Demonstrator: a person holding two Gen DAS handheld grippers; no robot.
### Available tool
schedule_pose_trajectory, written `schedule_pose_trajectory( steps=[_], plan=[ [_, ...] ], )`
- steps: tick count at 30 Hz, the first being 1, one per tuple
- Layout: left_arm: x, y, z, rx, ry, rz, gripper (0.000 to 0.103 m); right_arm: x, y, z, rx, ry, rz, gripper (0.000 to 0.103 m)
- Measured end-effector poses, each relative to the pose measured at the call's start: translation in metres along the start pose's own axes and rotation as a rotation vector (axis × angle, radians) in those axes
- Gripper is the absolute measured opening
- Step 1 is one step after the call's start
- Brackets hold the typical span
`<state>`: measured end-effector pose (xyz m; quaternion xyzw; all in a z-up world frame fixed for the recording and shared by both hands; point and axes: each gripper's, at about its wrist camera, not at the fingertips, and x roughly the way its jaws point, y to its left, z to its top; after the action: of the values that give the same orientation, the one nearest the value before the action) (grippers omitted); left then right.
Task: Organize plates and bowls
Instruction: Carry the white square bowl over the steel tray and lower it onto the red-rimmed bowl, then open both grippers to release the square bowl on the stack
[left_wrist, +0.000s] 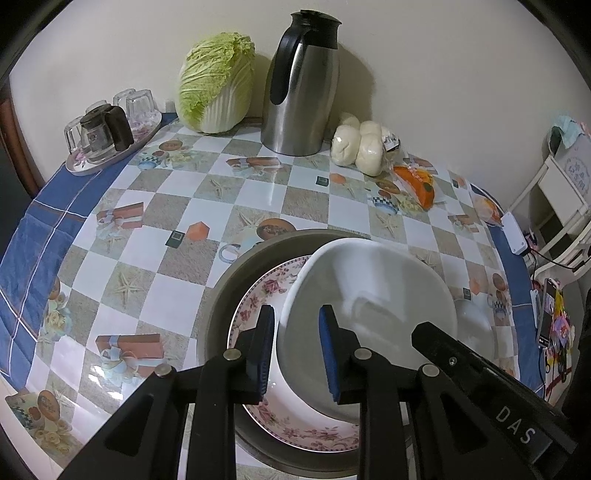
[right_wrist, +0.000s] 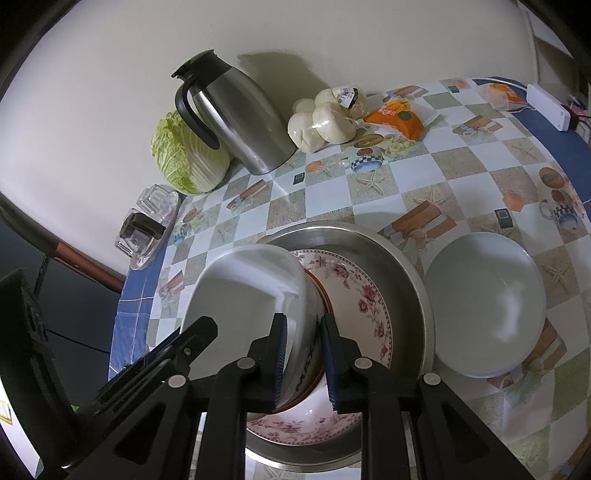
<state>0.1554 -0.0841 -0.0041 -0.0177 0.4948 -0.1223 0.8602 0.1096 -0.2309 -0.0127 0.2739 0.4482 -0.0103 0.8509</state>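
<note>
Both the left gripper (left_wrist: 297, 343) and right gripper (right_wrist: 303, 354) pinch the white bowl's (left_wrist: 373, 291) rim over the flowered plate (right_wrist: 365, 306); next, lower it level.

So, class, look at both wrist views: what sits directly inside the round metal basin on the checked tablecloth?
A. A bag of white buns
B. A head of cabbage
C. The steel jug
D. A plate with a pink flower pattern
D: the floral plate lies in the metal basin, with the white bowl tilted above it, while the cabbage, jug and buns stand by the wall.
</note>
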Motion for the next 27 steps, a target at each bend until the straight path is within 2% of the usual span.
schedule_pose_trajectory(
  steps=[6, 7, 10, 11, 13, 15, 16, 17, 19, 22, 27],
  plan=[
    [-0.001, 0.003, 0.001, -0.005, 0.000, 0.009, 0.025, -0.004, 0.001, 0.001, -0.002, -0.015, 0.000, 0.022],
    [-0.001, 0.004, 0.001, -0.007, 0.000, 0.010, 0.028, -0.006, 0.001, 0.002, -0.003, -0.019, 0.001, 0.022],
    [-0.005, 0.006, 0.002, -0.018, -0.008, 0.011, 0.044, -0.012, 0.002, 0.003, -0.007, -0.035, -0.007, 0.022],
    [-0.007, 0.007, 0.003, -0.022, -0.015, 0.012, 0.046, -0.015, 0.003, 0.004, -0.008, -0.040, -0.016, 0.023],
    [-0.011, 0.009, 0.004, -0.030, -0.026, 0.014, 0.049, -0.020, 0.003, 0.005, -0.009, -0.054, -0.032, 0.047],
    [-0.015, 0.012, 0.006, -0.041, -0.037, 0.019, 0.063, -0.024, 0.003, 0.006, -0.010, -0.070, -0.042, 0.058],
    [-0.017, 0.013, 0.006, -0.046, -0.045, 0.023, 0.070, -0.026, 0.003, 0.006, -0.009, -0.076, -0.048, 0.058],
    [-0.019, 0.015, 0.007, -0.052, -0.054, 0.030, 0.072, -0.028, 0.003, 0.007, -0.010, -0.080, -0.051, 0.059],
    [-0.022, 0.019, 0.008, -0.071, -0.066, 0.042, 0.073, -0.029, 0.002, 0.008, -0.009, -0.087, -0.053, 0.071],
    [-0.021, 0.027, 0.009, -0.107, -0.073, 0.057, 0.082, -0.029, -0.001, 0.008, -0.009, -0.097, -0.074, 0.079],
    [-0.020, 0.041, 0.009, -0.158, -0.088, 0.097, 0.086, -0.025, -0.001, 0.008, -0.025, -0.096, -0.087, 0.090]
  ],
)
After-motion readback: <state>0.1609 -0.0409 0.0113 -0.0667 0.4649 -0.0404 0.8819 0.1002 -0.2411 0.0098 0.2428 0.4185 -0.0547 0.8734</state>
